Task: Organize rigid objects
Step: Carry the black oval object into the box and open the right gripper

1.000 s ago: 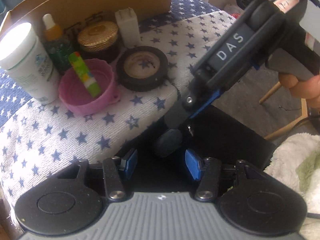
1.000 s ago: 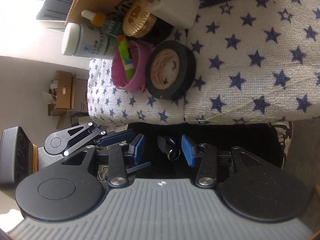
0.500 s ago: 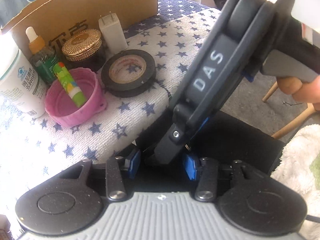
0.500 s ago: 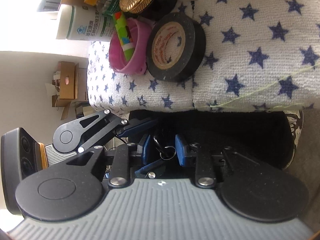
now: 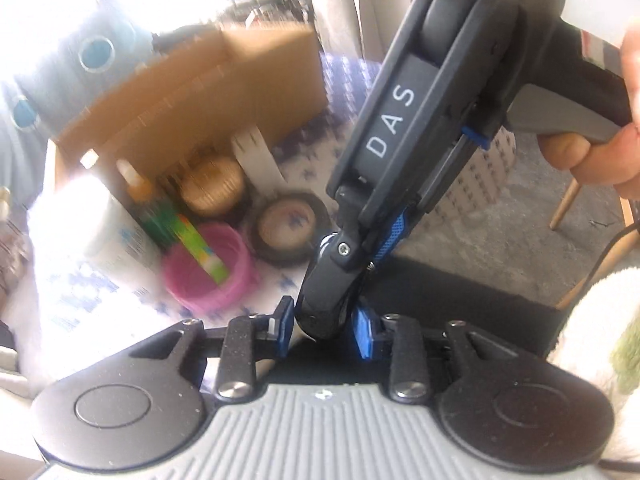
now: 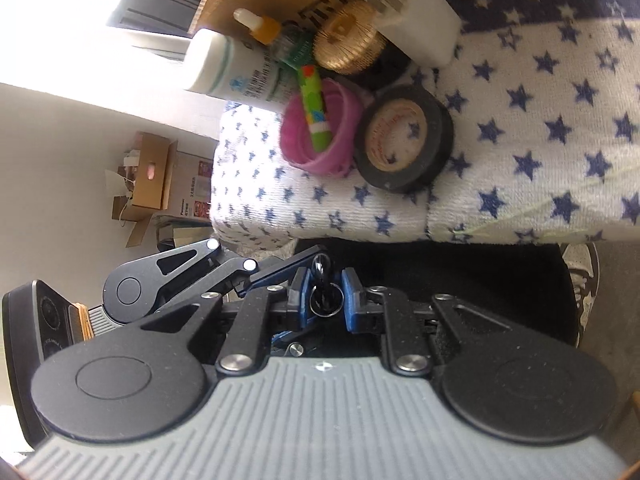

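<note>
A small black object with a metal key ring (image 6: 326, 300) sits between both grippers. My left gripper (image 5: 325, 325) is shut on its black body (image 5: 328, 296). My right gripper (image 6: 325, 300) is shut on the ring end of the same object; it shows in the left wrist view (image 5: 360, 252) coming down from the upper right. Both hold it in the air off the front edge of the star-patterned cloth (image 6: 540, 160).
On the cloth stand a black tape roll (image 6: 404, 144), a pink cup (image 6: 320, 136) with a green stick, a white bottle (image 6: 236, 68), a dropper bottle (image 6: 260, 26), a gold-lidded jar (image 6: 348, 44) and a white charger (image 6: 420, 20) before a cardboard box (image 5: 200, 88).
Both grippers closed on the black key-ring object and lifted it up toward the level of the cloth. The left wrist view swung and is blurred now.
</note>
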`<action>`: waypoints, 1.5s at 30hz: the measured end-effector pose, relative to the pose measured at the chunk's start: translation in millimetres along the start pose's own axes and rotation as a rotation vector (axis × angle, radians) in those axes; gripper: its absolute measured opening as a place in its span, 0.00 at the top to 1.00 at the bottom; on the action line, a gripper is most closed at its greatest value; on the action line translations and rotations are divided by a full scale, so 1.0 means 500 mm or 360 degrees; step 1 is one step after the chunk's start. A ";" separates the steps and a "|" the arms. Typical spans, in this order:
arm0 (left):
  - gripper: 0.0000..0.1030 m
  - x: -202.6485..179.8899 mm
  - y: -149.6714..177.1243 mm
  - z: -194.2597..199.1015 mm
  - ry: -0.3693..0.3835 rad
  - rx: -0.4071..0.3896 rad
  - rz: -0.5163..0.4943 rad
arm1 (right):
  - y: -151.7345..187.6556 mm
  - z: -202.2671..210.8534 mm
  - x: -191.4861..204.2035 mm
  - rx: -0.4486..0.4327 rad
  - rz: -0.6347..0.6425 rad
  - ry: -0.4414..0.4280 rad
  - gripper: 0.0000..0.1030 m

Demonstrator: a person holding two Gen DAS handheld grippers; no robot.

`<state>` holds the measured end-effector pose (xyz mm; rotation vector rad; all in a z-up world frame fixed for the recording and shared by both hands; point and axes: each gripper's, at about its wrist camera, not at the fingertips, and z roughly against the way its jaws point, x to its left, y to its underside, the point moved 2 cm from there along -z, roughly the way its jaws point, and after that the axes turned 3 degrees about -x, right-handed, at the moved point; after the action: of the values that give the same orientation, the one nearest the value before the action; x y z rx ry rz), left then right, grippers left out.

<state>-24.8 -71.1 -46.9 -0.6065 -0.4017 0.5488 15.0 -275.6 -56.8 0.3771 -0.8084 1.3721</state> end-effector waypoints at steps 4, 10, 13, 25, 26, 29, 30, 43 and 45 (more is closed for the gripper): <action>0.68 0.052 -0.067 0.069 -0.0138 -0.0153 -0.0022 | -0.061 0.077 0.097 -0.0167 0.0233 -0.0035 0.85; 0.68 0.172 -0.177 0.080 -0.0331 -0.0256 -0.0060 | -0.232 0.131 0.189 -0.0316 0.0435 -0.0114 0.85; 0.68 0.256 -0.230 0.021 -0.0317 -0.0191 0.0000 | -0.339 0.108 0.181 -0.0295 0.0371 -0.0156 0.85; 0.68 0.509 -0.309 -0.219 -0.0322 0.0186 0.0221 | -0.666 -0.090 0.050 -0.0131 -0.0051 -0.0218 0.85; 0.68 0.523 -0.311 -0.239 -0.0328 0.0213 0.0250 | -0.674 -0.107 0.040 -0.0122 -0.0061 -0.0202 0.85; 0.67 0.547 -0.308 -0.267 -0.0356 0.0242 0.0311 | -0.690 -0.166 0.018 -0.0121 -0.0108 -0.0139 0.83; 0.66 0.551 -0.306 -0.269 -0.0366 0.0243 0.0332 | -0.693 -0.179 0.010 -0.0123 -0.0137 -0.0127 0.82; 0.60 0.556 -0.298 -0.121 -0.0394 0.0027 0.0548 | -0.678 -0.103 0.011 -0.0284 -0.0133 -0.0111 0.71; 0.59 0.551 -0.291 -0.074 -0.0384 -0.0023 0.0593 | -0.654 -0.058 0.020 -0.0336 -0.0123 -0.0147 0.71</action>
<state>262.6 -24.5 69.8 -0.6352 -0.5238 0.9817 336.6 -312.6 -0.3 0.3050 -0.9957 1.1910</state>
